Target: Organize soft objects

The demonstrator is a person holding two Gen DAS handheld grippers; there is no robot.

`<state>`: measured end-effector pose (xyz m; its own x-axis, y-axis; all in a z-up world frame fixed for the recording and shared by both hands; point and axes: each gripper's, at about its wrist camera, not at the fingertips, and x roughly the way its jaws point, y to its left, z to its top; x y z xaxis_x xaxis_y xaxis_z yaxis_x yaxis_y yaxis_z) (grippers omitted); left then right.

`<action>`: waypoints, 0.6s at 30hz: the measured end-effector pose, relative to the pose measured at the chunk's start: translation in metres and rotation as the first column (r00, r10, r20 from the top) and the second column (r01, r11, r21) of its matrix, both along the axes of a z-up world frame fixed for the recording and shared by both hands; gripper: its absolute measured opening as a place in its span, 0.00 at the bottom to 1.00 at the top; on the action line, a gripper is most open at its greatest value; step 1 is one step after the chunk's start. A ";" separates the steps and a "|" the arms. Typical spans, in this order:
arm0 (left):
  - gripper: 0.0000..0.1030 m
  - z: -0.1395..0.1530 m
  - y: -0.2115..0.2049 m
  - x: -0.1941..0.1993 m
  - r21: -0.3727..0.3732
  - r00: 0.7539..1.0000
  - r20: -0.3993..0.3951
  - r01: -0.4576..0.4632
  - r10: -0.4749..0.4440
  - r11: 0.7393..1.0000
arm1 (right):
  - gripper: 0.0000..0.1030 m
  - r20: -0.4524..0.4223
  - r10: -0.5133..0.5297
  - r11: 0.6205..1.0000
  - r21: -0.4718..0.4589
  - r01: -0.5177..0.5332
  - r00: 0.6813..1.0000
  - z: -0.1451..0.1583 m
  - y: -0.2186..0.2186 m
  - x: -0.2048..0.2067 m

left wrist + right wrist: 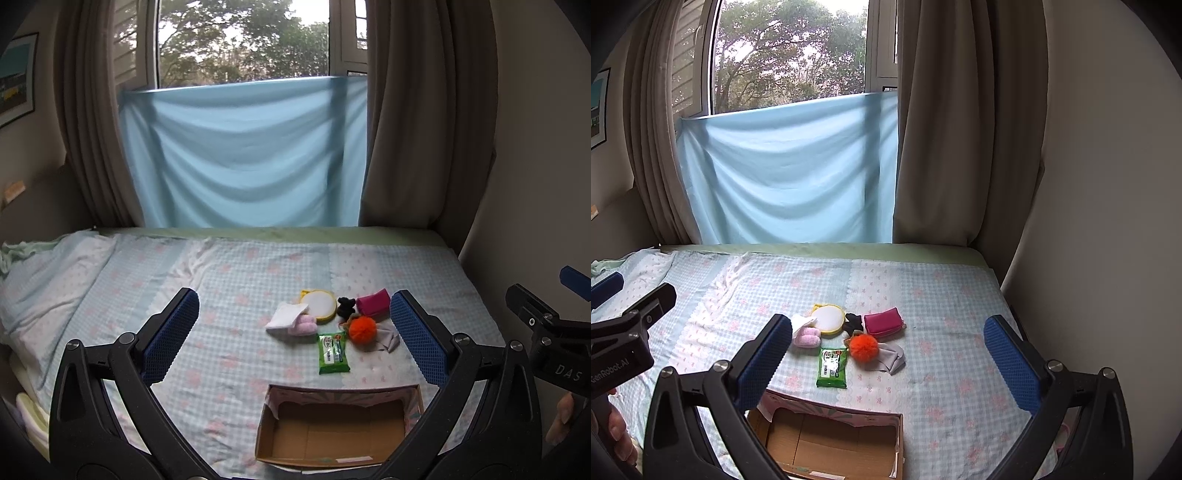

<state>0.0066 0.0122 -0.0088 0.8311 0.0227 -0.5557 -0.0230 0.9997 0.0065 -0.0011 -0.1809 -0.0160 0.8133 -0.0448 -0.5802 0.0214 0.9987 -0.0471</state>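
Observation:
Several soft objects lie grouped on the bed: an orange pompom [362, 329] [863, 345], a green wipes pack [333, 352] [832, 367], a magenta pouch [373, 302] [884, 322], a black plush [346, 306] [852, 322], a round white-and-yellow pad [320, 304] [829, 319], a pink fluffy item [306, 327] [806, 339], a white cloth [286, 316] and a grey cloth [388, 339] [892, 355]. An empty cardboard box [332, 432] [831, 443] sits in front. My left gripper [293, 332] and right gripper [888, 363] are open and empty above the bed.
The bed has a checked blue-and-pink sheet [229, 280]. A rumpled blanket [40, 273] lies at the left. Curtains [413, 140] and a blue cloth [243, 155] hang at the window behind. A wall [1108, 184] borders the bed's right side.

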 end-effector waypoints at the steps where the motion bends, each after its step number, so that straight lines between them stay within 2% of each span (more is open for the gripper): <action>1: 0.99 0.000 0.000 0.000 -0.001 1.000 0.000 0.001 -0.001 1.000 | 1.00 0.000 0.000 1.000 0.001 0.000 1.000 0.000 0.000 0.000; 18: 0.99 0.000 -0.001 -0.001 -0.008 1.000 0.006 0.007 -0.007 1.000 | 1.00 -0.004 -0.006 1.000 0.008 0.006 1.000 0.000 0.002 0.000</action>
<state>0.0052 0.0117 -0.0089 0.8346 0.0123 -0.5507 -0.0159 0.9999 -0.0018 -0.0013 -0.1793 -0.0156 0.8107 -0.0452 -0.5837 0.0275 0.9989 -0.0392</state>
